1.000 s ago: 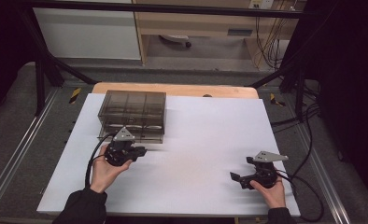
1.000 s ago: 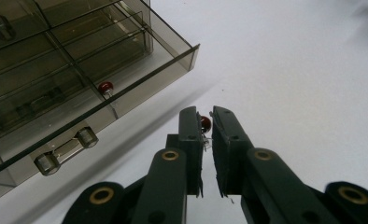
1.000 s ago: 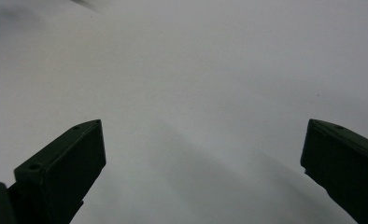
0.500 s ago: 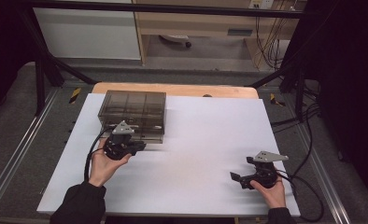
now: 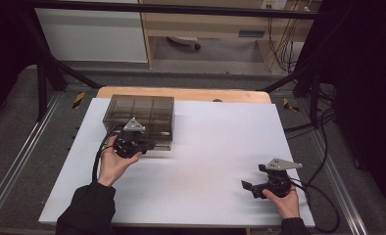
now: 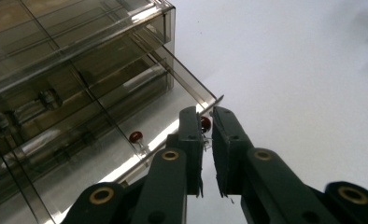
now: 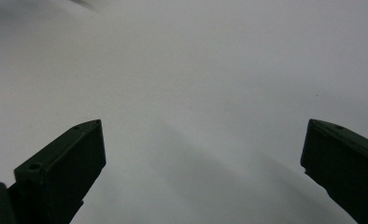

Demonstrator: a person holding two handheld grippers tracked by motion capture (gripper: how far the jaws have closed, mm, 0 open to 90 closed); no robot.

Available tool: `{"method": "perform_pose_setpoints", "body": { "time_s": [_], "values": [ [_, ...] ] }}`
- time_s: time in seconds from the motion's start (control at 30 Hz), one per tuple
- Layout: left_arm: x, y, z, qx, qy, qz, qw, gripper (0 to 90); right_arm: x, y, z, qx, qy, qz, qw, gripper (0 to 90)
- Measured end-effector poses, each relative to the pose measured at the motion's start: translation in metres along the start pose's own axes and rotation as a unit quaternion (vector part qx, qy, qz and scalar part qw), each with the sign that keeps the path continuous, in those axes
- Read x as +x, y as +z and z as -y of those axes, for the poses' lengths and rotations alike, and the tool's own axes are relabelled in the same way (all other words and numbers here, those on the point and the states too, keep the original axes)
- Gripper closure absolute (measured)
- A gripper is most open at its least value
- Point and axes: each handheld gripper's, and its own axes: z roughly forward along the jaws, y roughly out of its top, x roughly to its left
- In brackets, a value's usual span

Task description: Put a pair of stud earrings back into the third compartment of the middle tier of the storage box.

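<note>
A smoky clear drawer cabinet (image 5: 139, 115) stands at the back left of the white table (image 5: 220, 142). My left gripper (image 5: 149, 145) is at the cabinet's front right corner. In the left gripper view the cabinet (image 6: 79, 70) has one bottom drawer pulled out a little. My left gripper (image 6: 208, 116) is shut on that drawer's small red knob (image 6: 205, 123). A second red knob (image 6: 136, 136) sits on the neighbouring drawer. My right gripper (image 5: 253, 177) rests near the table's front right, open, with only bare white surface between its jaws (image 7: 203, 140).
A wooden board (image 5: 181, 93) shows behind the white sheet. Black cables (image 5: 323, 196) trail off the right edge. Metal rails (image 5: 14, 161) run along both sides of the table.
My left gripper has moved away from the person, up to the cabinet's front. The right gripper has stayed put.
</note>
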Motion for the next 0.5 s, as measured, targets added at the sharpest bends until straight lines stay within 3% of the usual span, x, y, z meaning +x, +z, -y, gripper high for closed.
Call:
{"method": "perform_pose_setpoints", "body": {
  "time_s": [0.5],
  "values": [
    [0.014, 0.022, -0.006, 0.009, -0.008, -0.021, 0.9997, 81.5, 0.0, 0.0, 0.0, 0.0, 0.001, 0.0, 1.0, 0.7]
  ]
}}
